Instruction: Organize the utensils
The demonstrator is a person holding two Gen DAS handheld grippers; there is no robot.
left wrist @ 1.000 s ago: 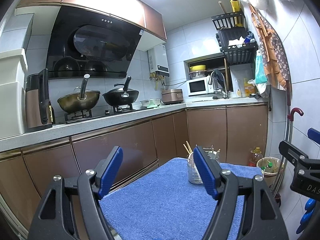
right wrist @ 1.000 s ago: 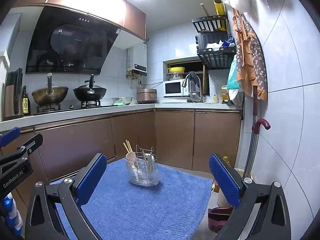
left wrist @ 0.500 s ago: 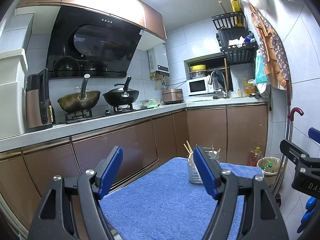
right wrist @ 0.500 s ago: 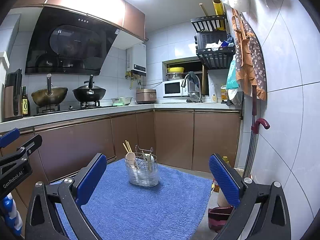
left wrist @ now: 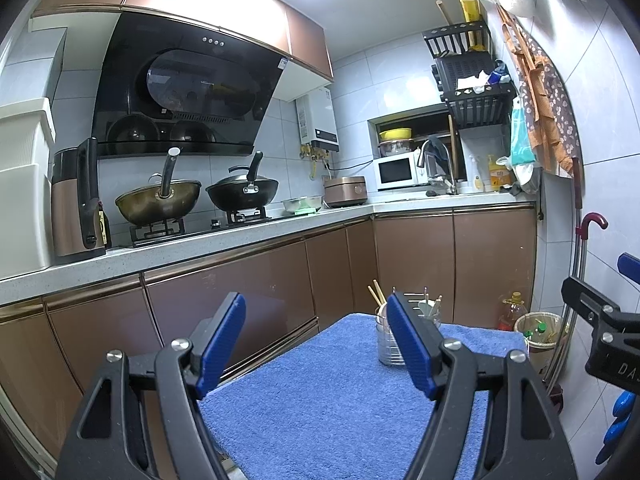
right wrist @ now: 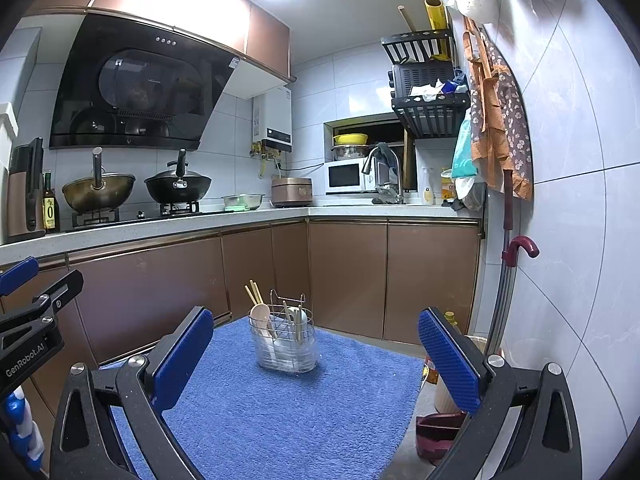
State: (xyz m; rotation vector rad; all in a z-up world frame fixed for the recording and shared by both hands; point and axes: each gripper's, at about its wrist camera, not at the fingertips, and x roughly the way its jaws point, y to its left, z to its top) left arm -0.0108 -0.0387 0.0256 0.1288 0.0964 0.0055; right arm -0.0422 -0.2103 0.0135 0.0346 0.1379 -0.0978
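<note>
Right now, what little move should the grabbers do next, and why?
Probably ease the right hand-held gripper forward toward the utensil holder on the blue towel. Both it and the left hand-held gripper are open and empty, and the holder stands well ahead of them.

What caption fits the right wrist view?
Open right hand-held gripper faces a clear wire-framed utensil caddy on a blue towel.

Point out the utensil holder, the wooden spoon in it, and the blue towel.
utensil holder (right wrist: 287,350): right wrist view, on its clear front wall.
wooden spoon (right wrist: 260,316): right wrist view, on the pale bowl of the spoon.
blue towel (right wrist: 280,420): right wrist view, on bare cloth before the holder.
</note>
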